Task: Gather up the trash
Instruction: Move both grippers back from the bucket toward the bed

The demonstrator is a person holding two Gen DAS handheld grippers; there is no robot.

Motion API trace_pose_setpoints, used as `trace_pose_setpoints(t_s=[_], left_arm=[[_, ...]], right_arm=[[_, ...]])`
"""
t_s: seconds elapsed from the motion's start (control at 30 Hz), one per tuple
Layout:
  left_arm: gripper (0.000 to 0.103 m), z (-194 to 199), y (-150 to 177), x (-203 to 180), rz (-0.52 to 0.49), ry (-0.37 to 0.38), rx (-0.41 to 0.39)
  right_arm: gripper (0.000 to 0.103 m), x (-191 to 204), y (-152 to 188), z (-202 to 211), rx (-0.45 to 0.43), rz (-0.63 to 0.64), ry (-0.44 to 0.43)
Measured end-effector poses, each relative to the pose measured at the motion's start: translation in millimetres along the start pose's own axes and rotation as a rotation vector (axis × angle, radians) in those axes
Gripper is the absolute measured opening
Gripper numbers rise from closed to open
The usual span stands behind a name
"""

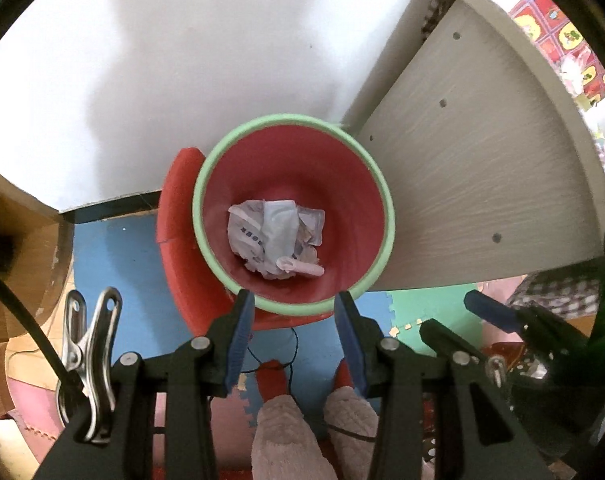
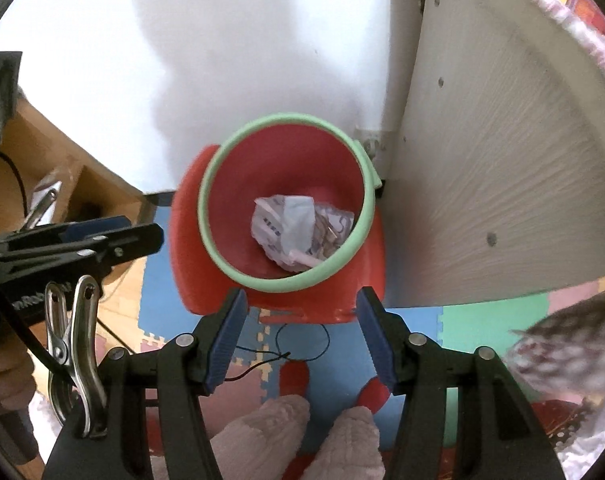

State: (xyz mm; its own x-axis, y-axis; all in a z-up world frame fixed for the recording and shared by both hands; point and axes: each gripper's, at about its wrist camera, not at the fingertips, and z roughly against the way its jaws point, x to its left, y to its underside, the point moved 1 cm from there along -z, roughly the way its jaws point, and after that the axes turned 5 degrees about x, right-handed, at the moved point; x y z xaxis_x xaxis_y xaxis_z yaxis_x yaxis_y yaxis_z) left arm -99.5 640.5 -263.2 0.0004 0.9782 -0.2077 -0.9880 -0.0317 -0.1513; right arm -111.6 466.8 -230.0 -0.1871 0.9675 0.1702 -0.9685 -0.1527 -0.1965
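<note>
Both my claws point steeply down over a round red bin point(image 1: 342, 160) with smooth plastic walls and a pale green rim. At its bottom lies a crumpled wad of trash point(image 1: 276, 236): creased white paper with dark print, a bluish-white wrapper and a small pink tube-like piece. My left claw point(image 1: 296, 300) stands partly apart, nothing between its ribbed blue pads point(image 1: 238, 340), which frame the near rim of the bin. My right claw point(image 2: 300, 298) stands somewhat wider, also empty, its black plastic arms pinned with silver rivets.

The bin sits against a white wall point(image 1: 182, 60), just beside a pale grey wood-grain cabinet panel point(image 1: 482, 168) dotted with small round holes. A curved red piece point(image 1: 174, 208) wraps the bin's left side. Below lies a foam puzzle mat point(image 1: 118, 256) with toothed edges, in blue, green and pink. A thin dark wire point(image 2: 302, 340) loops on it. A shiny metal clip point(image 1: 88, 352) grips a black cable on each claw. Fuzzy pinkish slippers point(image 2: 270, 432) with red toes show below.
</note>
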Motion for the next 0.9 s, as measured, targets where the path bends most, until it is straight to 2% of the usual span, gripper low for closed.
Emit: trace_pose_setpoints(t_s=[0.43,0.9], left_arm=[[0.044,97.4,20.7,-31.3,-0.063,-0.027,-0.076],[0.047,163.0,30.6,-113.4,-0.180,0.019,-0.141]], right_arm=[[0.058,-0.4,28.2,105.8,-0.149,-0.056,-0.018],[0.058,-68.2,69.9,199.1,-0.287,-0.168,-0.005]])
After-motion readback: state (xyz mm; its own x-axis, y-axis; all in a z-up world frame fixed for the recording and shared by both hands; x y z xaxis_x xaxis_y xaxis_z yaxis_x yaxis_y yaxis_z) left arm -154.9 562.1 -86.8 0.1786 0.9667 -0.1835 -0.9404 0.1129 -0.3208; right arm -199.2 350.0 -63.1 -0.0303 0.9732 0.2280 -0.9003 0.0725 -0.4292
